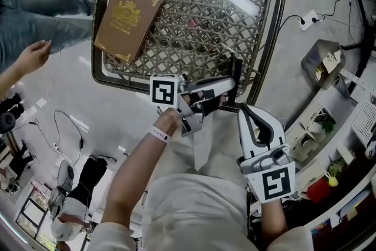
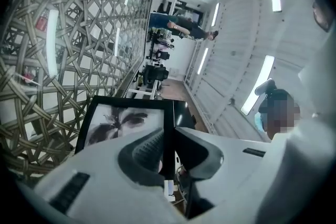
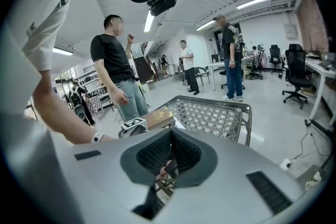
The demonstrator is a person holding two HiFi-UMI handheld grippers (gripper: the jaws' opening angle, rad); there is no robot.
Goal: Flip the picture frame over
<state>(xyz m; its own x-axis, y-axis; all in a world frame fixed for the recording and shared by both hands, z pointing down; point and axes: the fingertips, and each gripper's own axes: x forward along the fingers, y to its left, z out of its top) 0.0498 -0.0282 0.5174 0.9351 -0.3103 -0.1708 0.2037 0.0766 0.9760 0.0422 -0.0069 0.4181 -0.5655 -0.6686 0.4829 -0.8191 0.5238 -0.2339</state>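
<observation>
A black picture frame (image 2: 123, 123) with a black-and-white picture is held up on edge over the near side of the lattice table (image 1: 276, 20). My left gripper (image 2: 169, 136) is shut on the frame's side edge, one pad on each face. From the head view the left gripper (image 1: 223, 90) reaches right along the table's front rim, and the frame (image 1: 236, 76) shows mostly edge-on. To the lower right, off the table, my right gripper (image 1: 245, 110) stays with its jaws together. In its own view the right gripper (image 3: 170, 132) holds nothing.
A brown book with gold print (image 1: 126, 20) lies on the table's far left corner. A person in jeans (image 1: 35, 20) stands at the left with a hand (image 1: 32, 56) out. Cables and a power strip (image 1: 308, 19) lie on the floor, and cluttered shelves (image 1: 329, 126) stand at the right.
</observation>
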